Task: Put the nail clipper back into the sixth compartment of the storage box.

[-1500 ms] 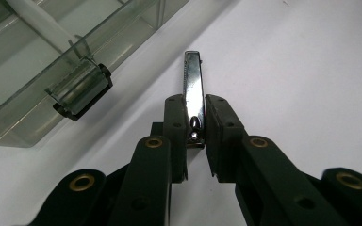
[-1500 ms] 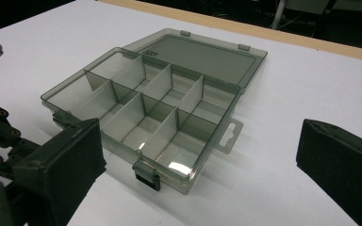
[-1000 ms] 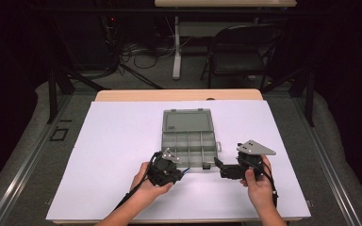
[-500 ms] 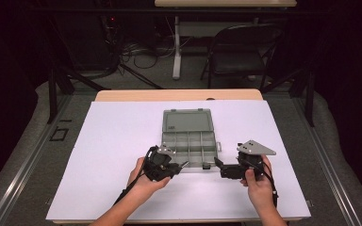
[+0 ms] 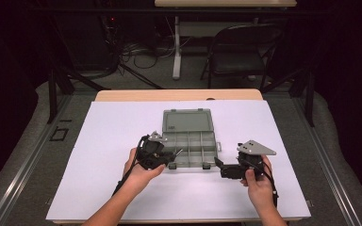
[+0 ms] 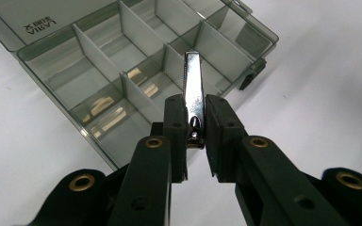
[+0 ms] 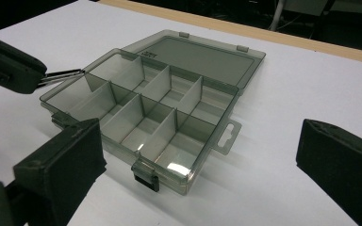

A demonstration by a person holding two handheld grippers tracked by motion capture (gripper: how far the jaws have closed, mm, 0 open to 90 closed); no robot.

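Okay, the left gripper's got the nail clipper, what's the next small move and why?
Probably carry the nail clipper a little further over the open organizer box and lower it into a near compartment. The left gripper is shut on it with its tip above the empty, divided compartments, the lid lies flat open, and the right gripper waits open beside the box.

Dark room, grey floor [image 5: 37, 141], black chair [image 5: 238, 52] at the back, cables [image 5: 136, 49] on the floor, white worktop [image 5: 122, 117] with a wooden edge

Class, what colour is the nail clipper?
Shiny silver nail clipper; clearest in the left gripper view.
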